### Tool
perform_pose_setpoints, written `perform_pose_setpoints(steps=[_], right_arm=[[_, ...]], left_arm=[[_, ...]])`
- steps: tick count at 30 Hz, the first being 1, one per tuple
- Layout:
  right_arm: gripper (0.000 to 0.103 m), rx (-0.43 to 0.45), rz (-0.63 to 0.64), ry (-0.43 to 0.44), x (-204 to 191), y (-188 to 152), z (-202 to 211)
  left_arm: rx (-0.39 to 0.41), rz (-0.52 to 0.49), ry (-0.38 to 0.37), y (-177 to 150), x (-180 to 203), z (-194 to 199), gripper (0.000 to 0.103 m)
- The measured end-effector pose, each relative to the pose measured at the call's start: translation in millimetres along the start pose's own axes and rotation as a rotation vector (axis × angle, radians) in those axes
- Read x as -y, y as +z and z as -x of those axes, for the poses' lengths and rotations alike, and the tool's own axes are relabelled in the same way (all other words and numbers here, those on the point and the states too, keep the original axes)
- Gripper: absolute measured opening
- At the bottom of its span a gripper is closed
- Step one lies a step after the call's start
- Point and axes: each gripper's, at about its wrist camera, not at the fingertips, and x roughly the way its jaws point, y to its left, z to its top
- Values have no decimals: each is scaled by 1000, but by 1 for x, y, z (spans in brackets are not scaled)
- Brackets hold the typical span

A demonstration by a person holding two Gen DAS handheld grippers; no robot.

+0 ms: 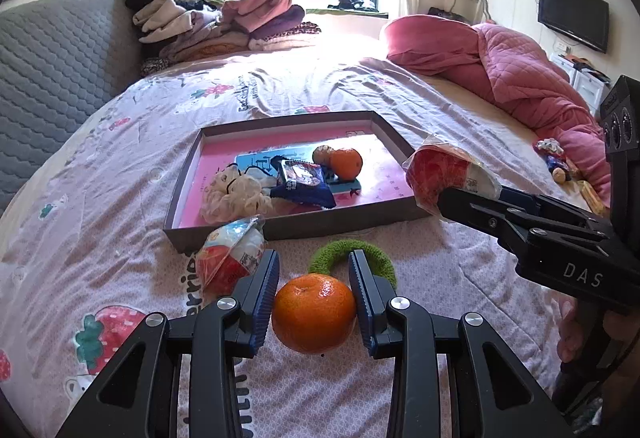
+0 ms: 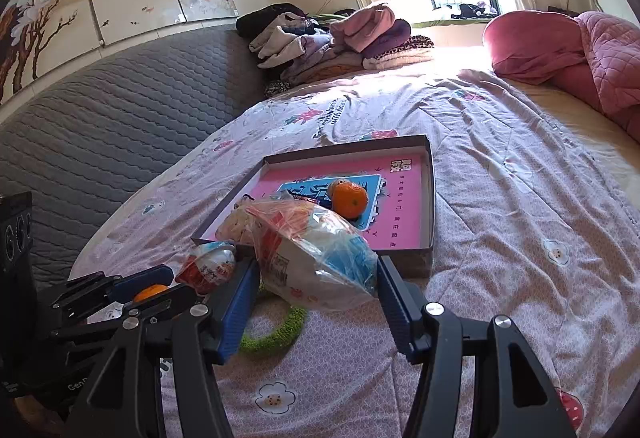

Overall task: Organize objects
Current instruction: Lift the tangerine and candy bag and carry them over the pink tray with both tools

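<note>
Left hand-held gripper [image 1: 314, 300] sits low over the bed sheet [image 1: 460, 278], its blue ribbed pads touching or nearly touching both sides of a mandarin [image 1: 314, 312]; I judge it clamped on the fruit, though a thin gap may remain on the left pad. Just left of it lies a red-and-white snack packet [image 1: 230, 258], and behind the fruit a green knitted ring [image 1: 352, 252] rests on the sheet, its arc partly hidden by the right finger. Ahead stands the shallow cardboard tray [image 1: 224, 234] with a pink floor, already carrying a cream scrunchie [image 1: 234, 196], a blue snack packet [image 1: 304, 184] and another mandarin [image 1: 346, 163].

Right hand-held gripper [image 2: 316, 290] is clamped on a clear-wrapped snack bag [image 2: 316, 250], held above the tray's near right corner.

To do this step well, I would squeeze the mandarin only enough to stop it rolling, lift straight up so the ring is not dragged along, and clear the tray's near wall before lowering onto bare pink floor. The bag should go down first, so the two tools do not meet.
</note>
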Motion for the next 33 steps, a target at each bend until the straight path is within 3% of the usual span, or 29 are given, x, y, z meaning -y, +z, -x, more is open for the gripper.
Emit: perform_pose_setpoints(steps=[33], right_arm=[[59, 89, 40, 13, -14, 53, 8]], left_arm=[[67, 26, 37, 55, -19, -8, 37]])
